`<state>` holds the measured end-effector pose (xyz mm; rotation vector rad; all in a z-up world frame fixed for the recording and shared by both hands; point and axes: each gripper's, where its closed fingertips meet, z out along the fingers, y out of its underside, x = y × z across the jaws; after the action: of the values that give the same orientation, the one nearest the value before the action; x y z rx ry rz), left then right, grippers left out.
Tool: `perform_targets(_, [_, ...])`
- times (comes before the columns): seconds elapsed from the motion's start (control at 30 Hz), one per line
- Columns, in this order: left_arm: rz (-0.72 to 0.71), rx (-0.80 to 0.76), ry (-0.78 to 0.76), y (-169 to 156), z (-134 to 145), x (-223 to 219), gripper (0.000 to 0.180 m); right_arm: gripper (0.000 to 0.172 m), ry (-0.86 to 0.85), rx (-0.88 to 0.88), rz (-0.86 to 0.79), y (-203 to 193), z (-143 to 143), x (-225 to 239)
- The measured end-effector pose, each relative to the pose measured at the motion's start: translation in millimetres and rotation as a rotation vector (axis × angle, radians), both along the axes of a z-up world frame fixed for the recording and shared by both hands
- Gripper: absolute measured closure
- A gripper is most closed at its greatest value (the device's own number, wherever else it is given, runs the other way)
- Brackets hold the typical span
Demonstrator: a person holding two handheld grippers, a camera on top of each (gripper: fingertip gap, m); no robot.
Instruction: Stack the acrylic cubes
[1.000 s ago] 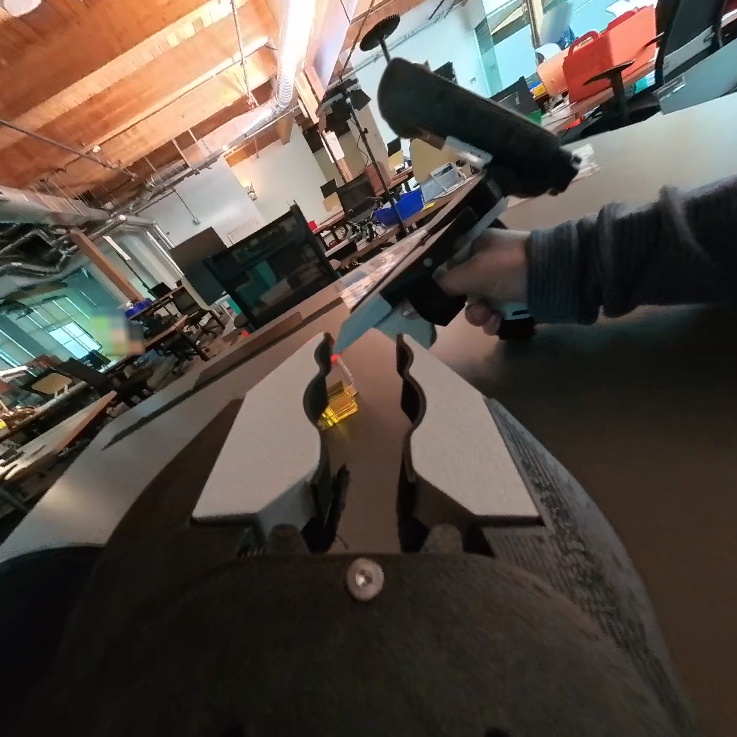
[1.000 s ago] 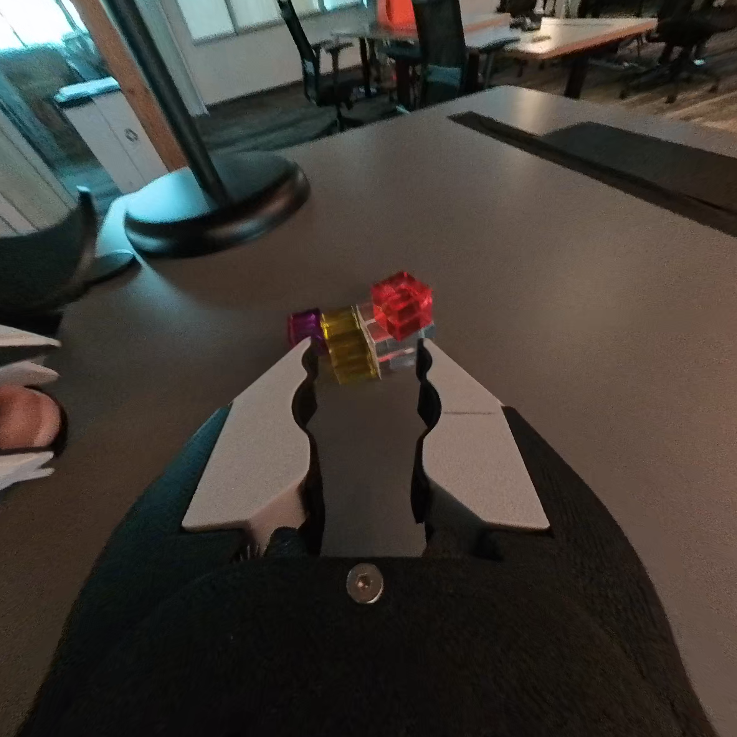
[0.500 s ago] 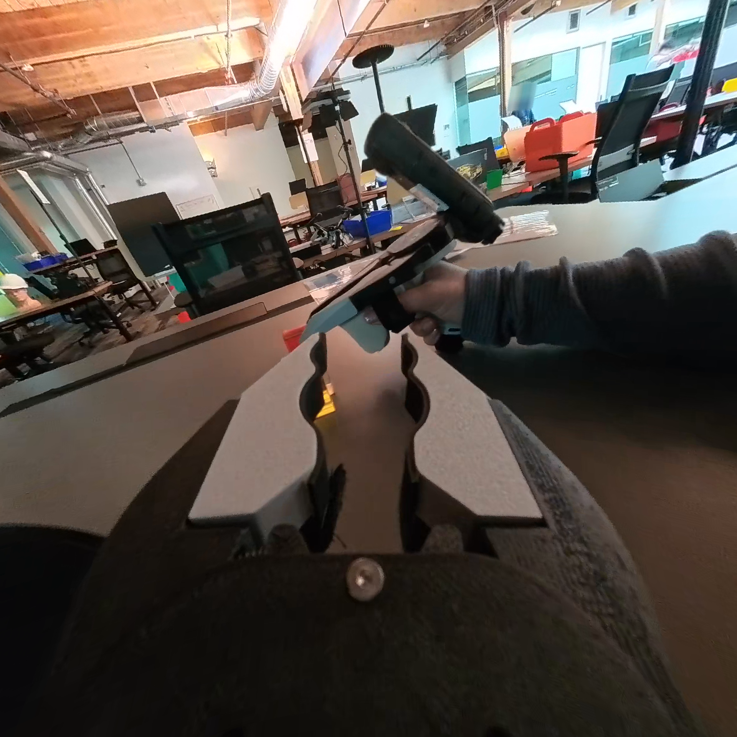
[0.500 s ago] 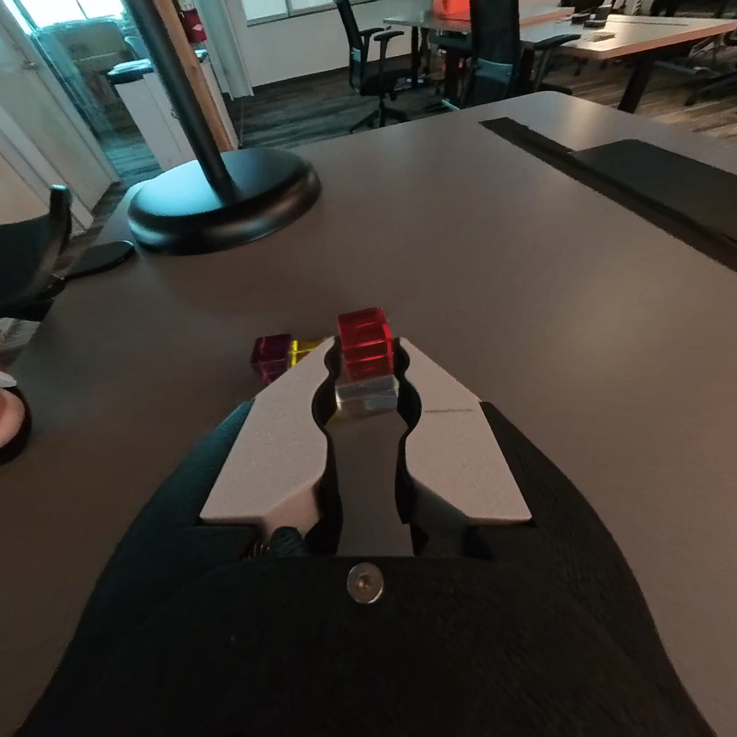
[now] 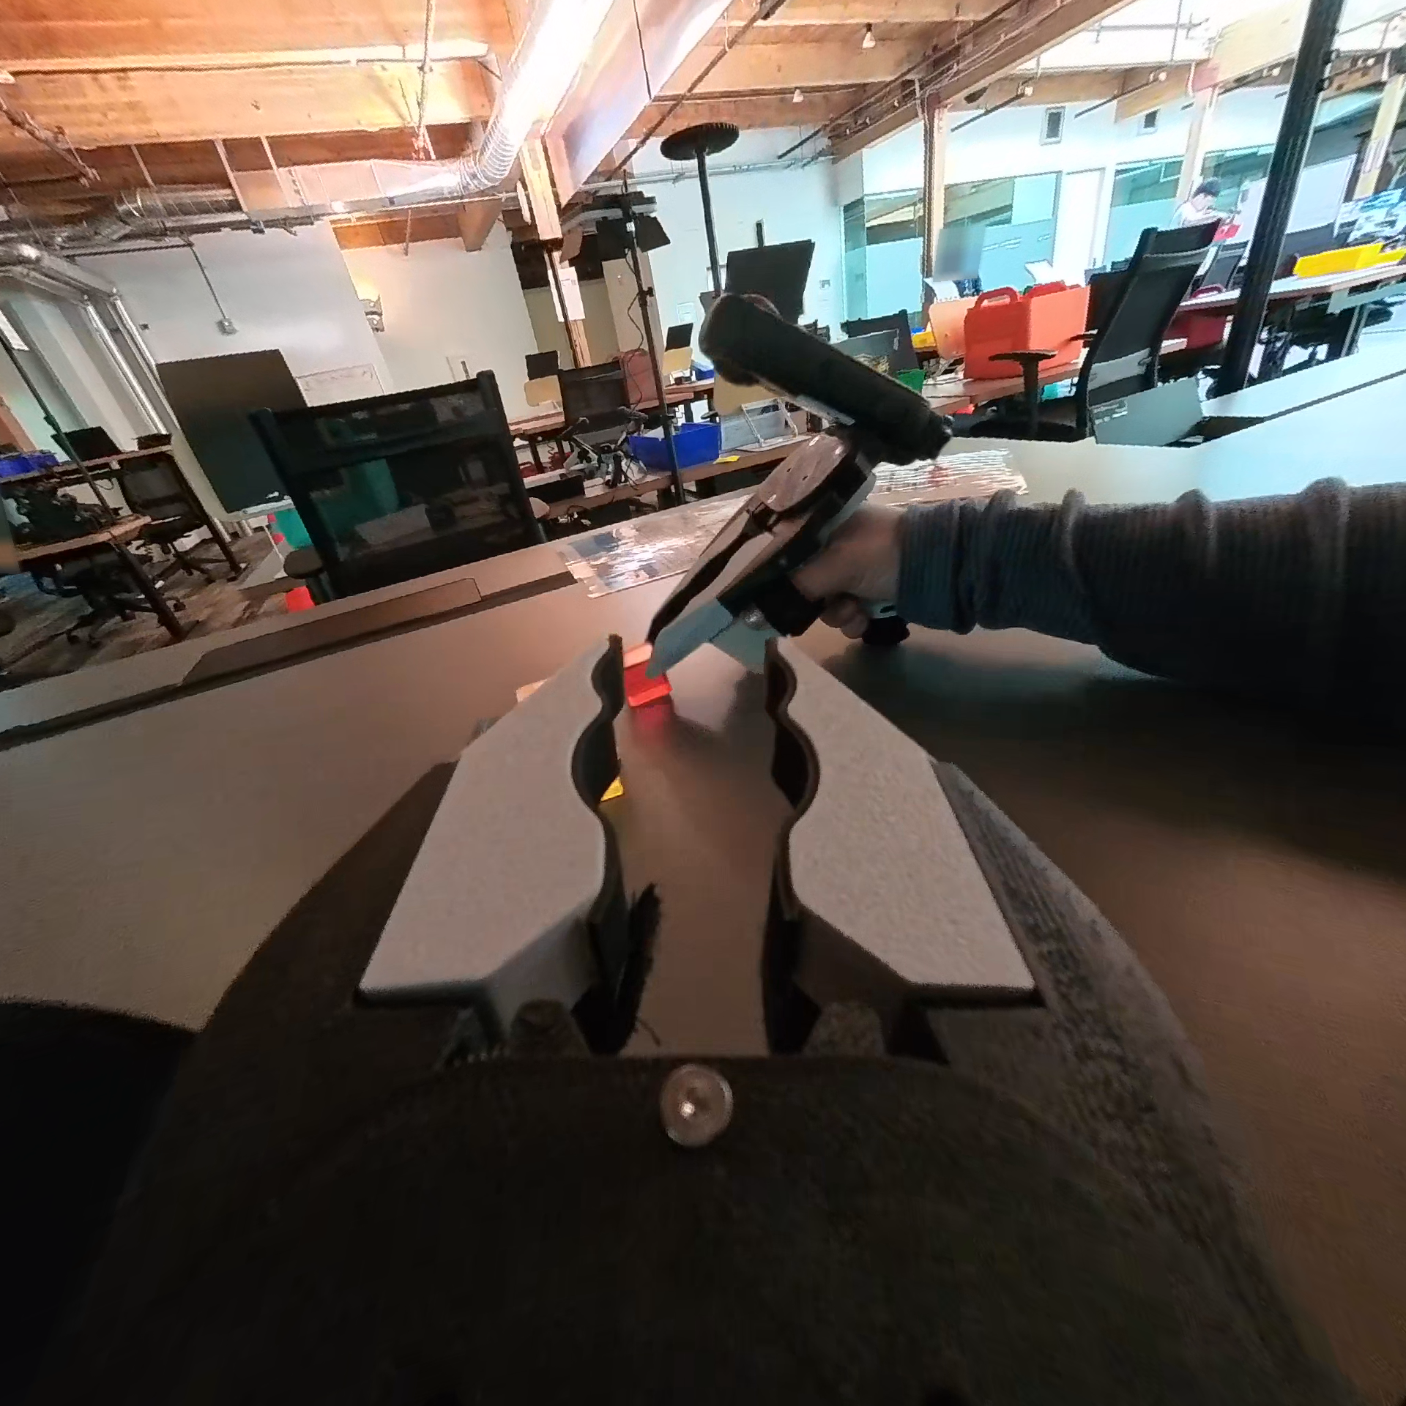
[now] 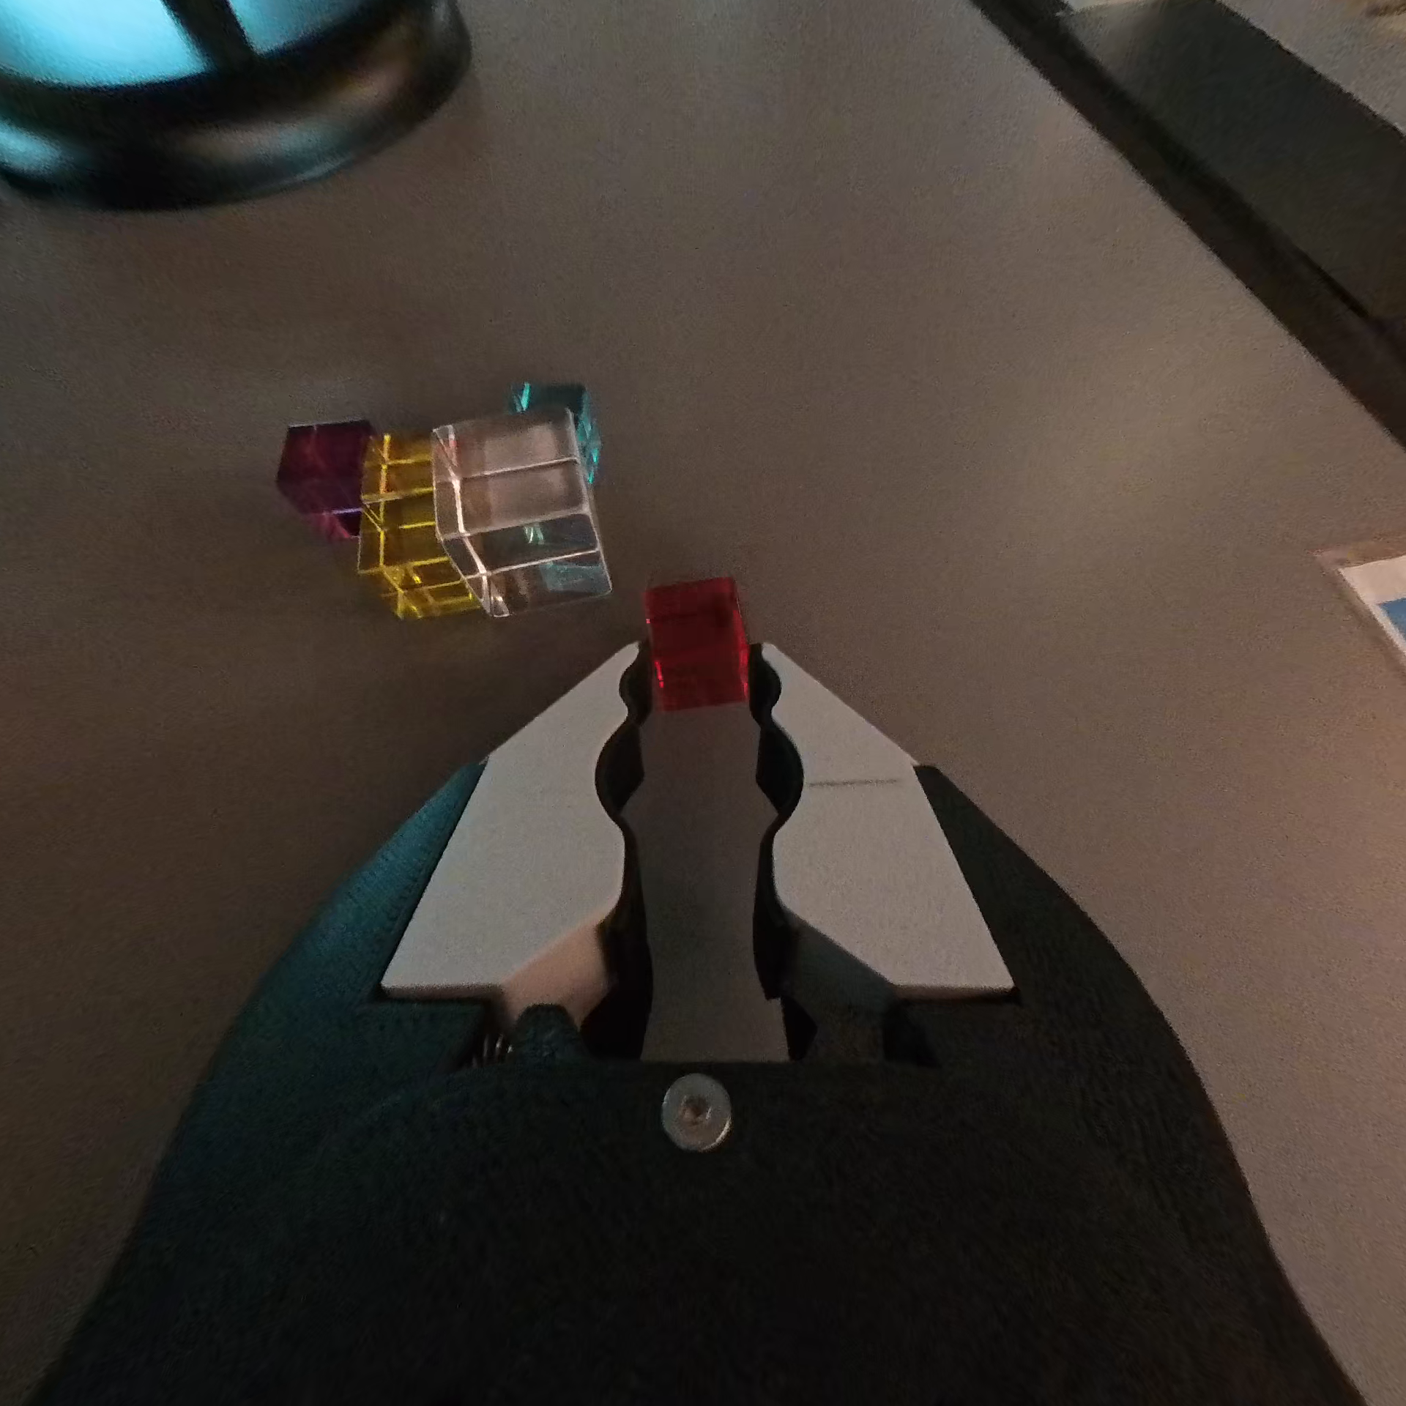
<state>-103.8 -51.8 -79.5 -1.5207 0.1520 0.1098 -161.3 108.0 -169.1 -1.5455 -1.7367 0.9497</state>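
Two grippers work over a dark tabletop [image 6: 951,380]. The right gripper [image 6: 696,662] has its fingers closed on a red cube [image 6: 694,643], both pads pressing its sides, raised clear of the tabletop. Taking the clear block [image 6: 521,517] as landmark: the red cube is just right of it and nearer the camera, a yellow block [image 6: 396,532] touches its left side, a purple cube [image 6: 323,475] lies beyond the yellow, and a teal cube [image 6: 563,415] sits behind it. The left gripper [image 5: 688,669] hangs with fingers apart, holding nothing.
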Motion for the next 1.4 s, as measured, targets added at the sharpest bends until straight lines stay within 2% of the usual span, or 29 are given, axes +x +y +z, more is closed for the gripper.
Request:
perform_targets(0.03, [0.000,0.000,-0.001,0.0,0.0,-0.2,0.145,0.140,0.017,0.015,-0.019,2.4,2.3,-1.2])
perform_targets(0.1, [-0.003,-0.002,0.001,0.0,-0.3,0.4,0.145,0.115,0.080,0.047,-0.048,4.1,12.4,-4.9])
perform_targets(0.13, [-0.005,-0.003,0.004,0.0,-0.4,1.1,0.145,0.109,0.127,0.056,-0.026,-2.3,20.3,-7.2])
perform_targets(0.23, [-0.006,-0.007,0.019,0.4,-1.1,2.8,0.145,0.113,0.236,-0.040,0.143,-44.9,43.8,-14.8])
perform_targets(0.33, [-0.010,-0.007,0.032,0.4,-1.2,4.8,0.145,0.114,0.173,-0.089,0.197,-59.5,35.8,-25.6])
perform_targets(0.47, [-0.019,-0.002,0.037,-0.5,-0.9,6.9,0.145,0.125,0.046,-0.015,0.175,-54.6,10.9,-32.5])
perform_targets(0.6, [-0.034,-0.003,0.053,-1.2,-1.3,10.7,0.145,0.132,0.030,0.008,0.172,-53.3,9.7,-31.5])
perform_targets(0.67, [-0.060,-0.003,0.070,-1.8,-1.8,16.0,0.147,0.132,0.055,0.064,0.154,-49.6,17.1,-32.5])
perform_targets(0.77, [-0.121,-0.001,0.109,-3.8,-2.9,28.7,0.153,0.132,0.128,0.099,0.150,-57.2,44.2,-36.0])
perform_targets(0.87, [-0.173,0.001,0.165,-5.9,-5.0,41.6,0.155,0.132,0.226,0.067,0.244,-97.3,81.1,-42.7])
perform_targets(1.0, [-0.227,0.008,0.262,-9.6,-8.8,57.5,0.161,0.133,0.341,-0.022,0.467,-178.6,124.5,-52.1])
perform_targets(1.07, [-0.240,0.018,0.316,-11.9,-10.3,63.9,0.165,0.132,0.365,-0.095,0.579,-216.6,137.5,-56.8])
perform_targets(1.13, [-0.252,0.029,0.365,-14.6,-11.8,69.9,0.168,0.133,0.364,-0.136,0.692,-249.1,140.3,-61.4])
perform_targets(1.23, [-0.305,0.036,0.405,-19.6,-15.0,81.2,0.171,0.132,0.338,-0.143,0.792,-283.2,128.1,-72.3])
perform_targets(1.4, [-0.321,0.052,0.348,-21.4,-10.2,78.3,0.178,0.132,0.326,-0.129,0.841,-307.1,104.1,-81.4])
